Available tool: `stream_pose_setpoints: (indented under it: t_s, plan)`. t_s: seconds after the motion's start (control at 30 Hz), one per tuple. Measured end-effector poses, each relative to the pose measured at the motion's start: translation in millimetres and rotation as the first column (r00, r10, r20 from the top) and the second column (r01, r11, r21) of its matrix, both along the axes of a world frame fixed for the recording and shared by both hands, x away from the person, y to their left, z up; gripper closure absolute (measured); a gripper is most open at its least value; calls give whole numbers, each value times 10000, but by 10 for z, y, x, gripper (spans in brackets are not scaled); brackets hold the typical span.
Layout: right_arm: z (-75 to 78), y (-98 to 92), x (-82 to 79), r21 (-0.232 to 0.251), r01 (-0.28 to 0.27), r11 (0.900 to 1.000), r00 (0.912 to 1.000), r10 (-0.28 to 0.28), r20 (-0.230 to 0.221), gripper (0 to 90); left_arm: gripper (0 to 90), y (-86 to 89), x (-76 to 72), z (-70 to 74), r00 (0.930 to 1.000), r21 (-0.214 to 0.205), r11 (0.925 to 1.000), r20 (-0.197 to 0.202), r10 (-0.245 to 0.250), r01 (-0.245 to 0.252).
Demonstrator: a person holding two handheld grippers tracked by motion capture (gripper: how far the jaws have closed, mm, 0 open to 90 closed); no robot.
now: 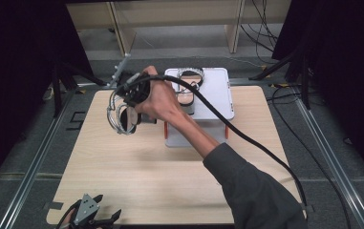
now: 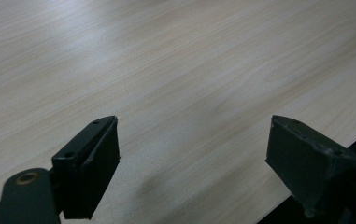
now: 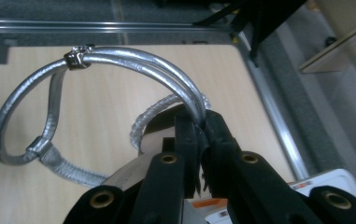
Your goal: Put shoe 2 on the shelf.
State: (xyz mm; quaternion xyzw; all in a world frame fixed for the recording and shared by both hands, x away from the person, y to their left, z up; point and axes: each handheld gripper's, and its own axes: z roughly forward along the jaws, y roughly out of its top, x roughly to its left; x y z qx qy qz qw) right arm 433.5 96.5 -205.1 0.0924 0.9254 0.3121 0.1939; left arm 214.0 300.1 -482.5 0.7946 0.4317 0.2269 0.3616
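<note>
My right gripper [image 1: 124, 109] hangs above the left middle of the wooden table [image 1: 136, 186], shut on the silver straps of a sandal [image 1: 122, 119] that dangles from it clear of the tabletop. In the right gripper view the black jaws [image 3: 202, 123] pinch the two silver straps [image 3: 133, 58] together, and the sandal's sole shows beneath them. A second sandal [image 1: 188, 78] lies on a white raised platform [image 1: 218, 90] at the back. My left gripper [image 1: 107, 207] rests at the table's front left edge, open [image 2: 194, 135], with bare wood between its fingers.
A thick black cable [image 1: 246, 138] trails from the right gripper across the platform and the table's right side. Metal rails [image 1: 31, 162] run along both sides of the table. Dark stands and loose cables [image 1: 284, 62] crowd the back corners.
</note>
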Motion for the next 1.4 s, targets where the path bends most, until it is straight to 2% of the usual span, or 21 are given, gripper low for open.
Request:
stream_pose_setpoints:
  t_s: [0.07,0.2,0.27,0.3,0.37,0.4,0.53,0.67,0.7,0.73,0.8,0.83,0.87,0.9,0.93,0.97,1.03,1.23,1.33,1.37,1.4]
  plan:
    - [97,-6,68,126,185,9997,9997,-187,148,864,167,4,-1,4,10000,93,9999,-11,-41,42]
    - [260,-48,231,256,605,9978,9976,-614,333,865,167,-15,-6,3,10000,21,10000,-12,-42,42]
    - [337,-78,309,300,849,9959,9950,-863,496,865,167,-10,-2,1,10000,24,10000,33,-20,20]
    - [379,-102,351,189,969,9951,9924,-980,745,865,167,-11,-3,0,10000,13,10000,33,-23,22]
    - [457,-150,415,352,1254,9915,9883,-1280,826,866,167,-14,-6,-1,10000,8,10000,25,-30,30]
    - [488,-166,436,592,1409,9882,9864,-1453,763,866,167,-13,-5,-1,10000,3,10000,25,-25,25]
    - [631,-288,547,786,2014,9763,9751,-2075,787,868,167,-13,-9,-1,10000,-8,10000,35,-29,29]
    - [769,-429,631,1007,2560,9614,9597,-2653,931,872,167,-12,-9,-1,10000,4,10000,36,-29,29]
    - [802,-472,654,1024,2662,9585,9577,-2750,847,874,167,-13,-9,-1,10000,4,10000,36,-25,25]
    - [825,-511,680,1103,2833,9527,9507,-2941,986,876,167,-12,-10,0,10000,5,10000,38,-26,26]
    - [875,-601,730,1241,3123,9419,9413,-3244,934,877,167,-9,-11,1,10000,33,10000,56,-28,28]
    - [903,-655,765,1267,3095,9424,9399,-3234,1099,878,167,-9,-13,2,10000,39,10000,54,-28,28]
    - [923,-713,786,1414,3387,9302,9307,-3533,950,878,167,-10,-13,3,10000,42,10000,49,-21,21]
    - [937,-750,803,1442,3481,9263,9268,-3632,960,878,167,-10,-15,2,10000,32,10000,58,-25,24]
    - [961,-804,835,1364,3408,9302,9250,-3577,1283,878,167,-9,-17,3,10000,7,10000,68,-24,24]
    - [971,-848,845,1452,3605,9214,9186,-3777,1163,878,167,-8,-18,3,10000,-42,10000,36,-13,13]
    - [994,-964,901,1496,3755,9147,9098,-3946,1290,879,167,-8,-16,3,10000,-5,10000,25,-34,34]
    - [1008,-1304,1036,1654,4451,8801,8763,-4661,1216,879,167,-5,-18,4,10000,87,10000,1,-41,41]
    - [1022,-1463,1088,1730,4840,8578,8545,-5059,1176,879,167,-8,-21,2,10000,101,9999,-3,-64,64]
    - [1027,-1498,1101,1718,4883,8556,8520,-5100,1182,879,167,-6,-22,3,10000,126,9999,7,-69,69]
    - [1031,-1543,1116,1717,4989,8495,8458,-5204,1173,879,167,-5,-24,6,10000,135,9999,-4,-60,60]
